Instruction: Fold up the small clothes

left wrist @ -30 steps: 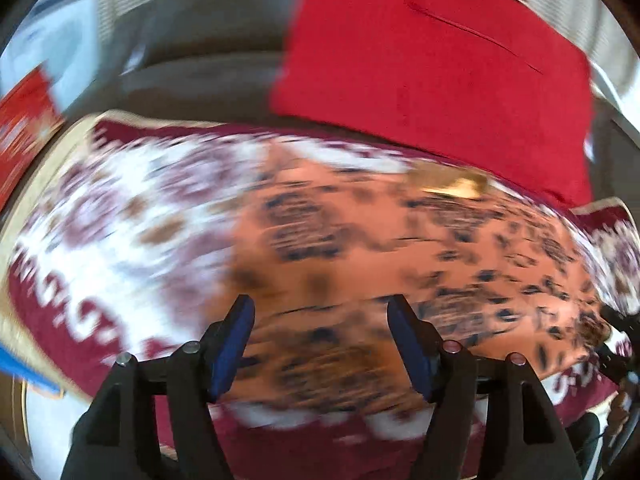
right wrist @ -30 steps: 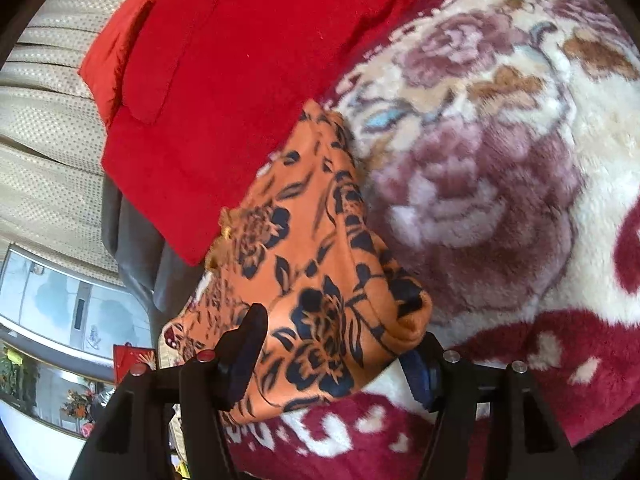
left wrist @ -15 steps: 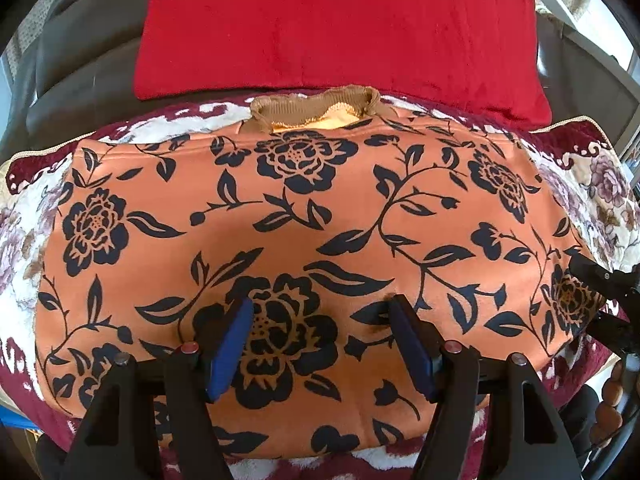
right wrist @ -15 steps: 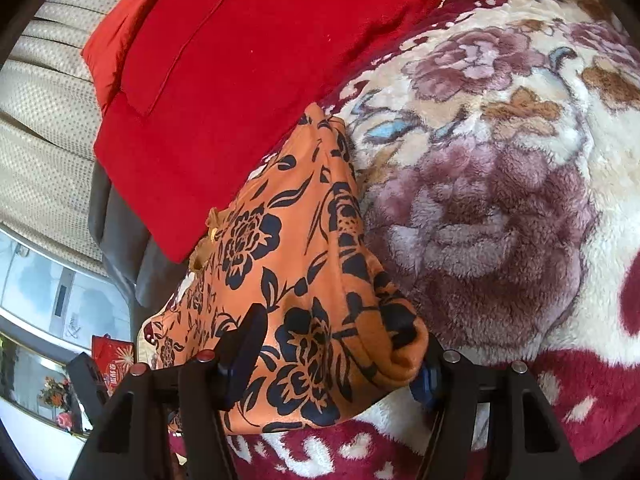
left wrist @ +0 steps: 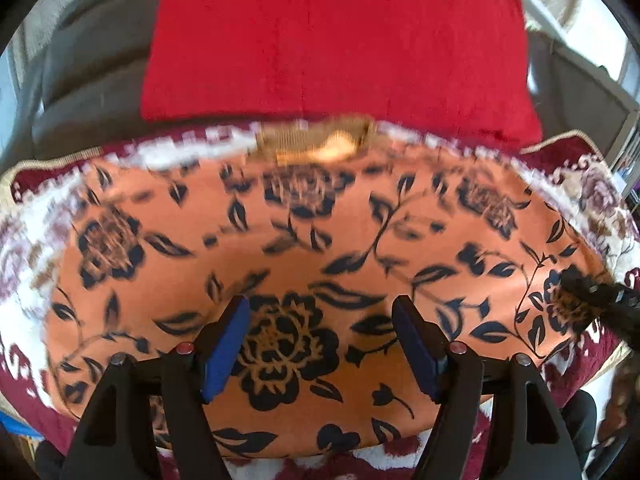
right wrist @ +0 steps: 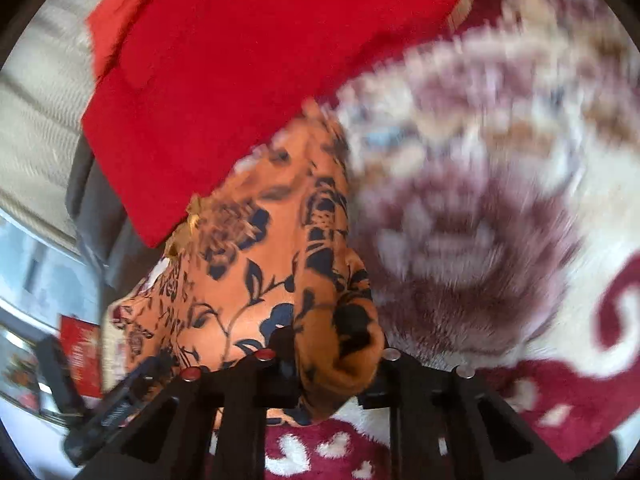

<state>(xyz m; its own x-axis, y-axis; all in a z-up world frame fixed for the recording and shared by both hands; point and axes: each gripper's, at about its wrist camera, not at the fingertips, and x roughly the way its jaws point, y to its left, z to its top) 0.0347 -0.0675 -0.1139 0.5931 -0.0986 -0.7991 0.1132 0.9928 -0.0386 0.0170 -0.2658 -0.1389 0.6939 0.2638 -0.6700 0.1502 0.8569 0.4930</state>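
Observation:
An orange garment with black flowers [left wrist: 304,240] lies spread on a floral blanket [left wrist: 24,248], its tan collar [left wrist: 316,146] at the far edge. My left gripper [left wrist: 320,336] is open, hovering over the garment's near middle, holding nothing. My right gripper [right wrist: 332,364] is shut on the garment's near right corner [right wrist: 340,344], which bunches between its fingers. In the left wrist view the right gripper [left wrist: 596,300] shows at the garment's right edge. In the right wrist view the left gripper [right wrist: 108,404] shows at the lower left.
A red cushion [left wrist: 336,40] leans against a grey sofa back [left wrist: 88,64] just beyond the garment; it also shows in the right wrist view [right wrist: 224,64]. The maroon and cream blanket [right wrist: 500,200] stretches to the right. A window [right wrist: 36,264] lies at far left.
My right gripper has closed on the garment's corner, which was between open fingers before. My left gripper swung over the garment's middle and stays open.

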